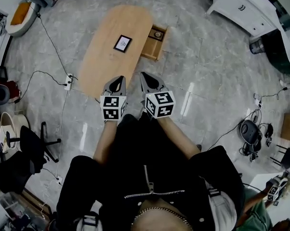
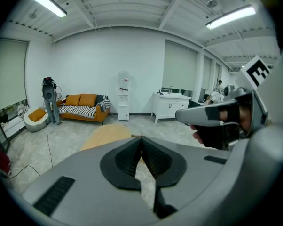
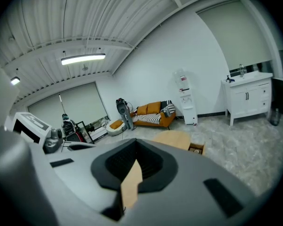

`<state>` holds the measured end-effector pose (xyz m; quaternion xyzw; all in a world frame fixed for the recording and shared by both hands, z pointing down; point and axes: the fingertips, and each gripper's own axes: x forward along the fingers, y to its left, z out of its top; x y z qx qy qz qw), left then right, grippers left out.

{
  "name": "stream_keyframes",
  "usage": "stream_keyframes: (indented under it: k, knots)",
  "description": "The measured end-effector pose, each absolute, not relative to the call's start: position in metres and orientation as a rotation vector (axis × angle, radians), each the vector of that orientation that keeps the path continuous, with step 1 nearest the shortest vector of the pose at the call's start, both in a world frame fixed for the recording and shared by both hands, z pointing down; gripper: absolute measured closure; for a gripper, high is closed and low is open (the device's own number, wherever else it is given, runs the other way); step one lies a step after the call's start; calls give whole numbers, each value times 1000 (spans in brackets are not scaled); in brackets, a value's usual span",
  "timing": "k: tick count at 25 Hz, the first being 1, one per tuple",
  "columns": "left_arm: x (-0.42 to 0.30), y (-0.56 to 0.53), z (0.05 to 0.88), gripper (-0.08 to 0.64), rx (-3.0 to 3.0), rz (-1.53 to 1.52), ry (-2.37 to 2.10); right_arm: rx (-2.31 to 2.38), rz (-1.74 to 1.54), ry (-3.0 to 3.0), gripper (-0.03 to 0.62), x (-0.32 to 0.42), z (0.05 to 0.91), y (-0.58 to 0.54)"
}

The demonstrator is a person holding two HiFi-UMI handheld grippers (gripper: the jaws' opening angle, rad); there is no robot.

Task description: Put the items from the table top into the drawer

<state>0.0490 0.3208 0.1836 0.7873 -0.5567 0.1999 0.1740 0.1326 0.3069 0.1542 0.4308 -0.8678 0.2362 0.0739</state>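
Note:
A light wooden oval table point(image 1: 106, 57) stands on the grey floor ahead of me. On its top lies a small black-framed card point(image 1: 122, 43). At the table's right side a wooden drawer point(image 1: 151, 48) is pulled out, with a small round item point(image 1: 157, 34) inside it. My left gripper point(image 1: 117, 79) hovers just short of the table's near end, shut and empty. My right gripper point(image 1: 146, 76) is beside it, shut, nothing held. The left gripper view shows the closed jaws point(image 2: 141, 139) over the table point(image 2: 106, 134). In the right gripper view the table point(image 3: 172, 138) and drawer point(image 3: 196, 148) lie beyond the closed jaws point(image 3: 134, 147).
Cables and a power strip point(image 1: 68, 82) lie on the floor left of the table. A black office chair point(image 1: 24, 146) stands at the left, a white cabinet point(image 1: 236, 4) at the far right. An orange sofa point(image 2: 82, 106) and a water dispenser point(image 2: 124, 95) line the far wall.

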Motion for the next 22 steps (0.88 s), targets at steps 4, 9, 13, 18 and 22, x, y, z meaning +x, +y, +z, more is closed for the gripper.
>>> stream_keyframes:
  k: [4,9,13,18,22]
  knots:
    - [47,313,185,546,2217,585,-1592,1292,729,-2607,583,136,157,304]
    - [41,299,190,546,2222,584,-1583,1295,733,-2589,583,134,166,298]
    - [39,285,199,545,2217,576,-1572,1293,712,-2579,583,133,169,284]
    - [38,259,205,546,2209,554,-1561,1266,669,-2577,583,128,166,256]
    - [23,229,215,546,2174,531,-1568,1219,651,-2557,583,115,173,227]
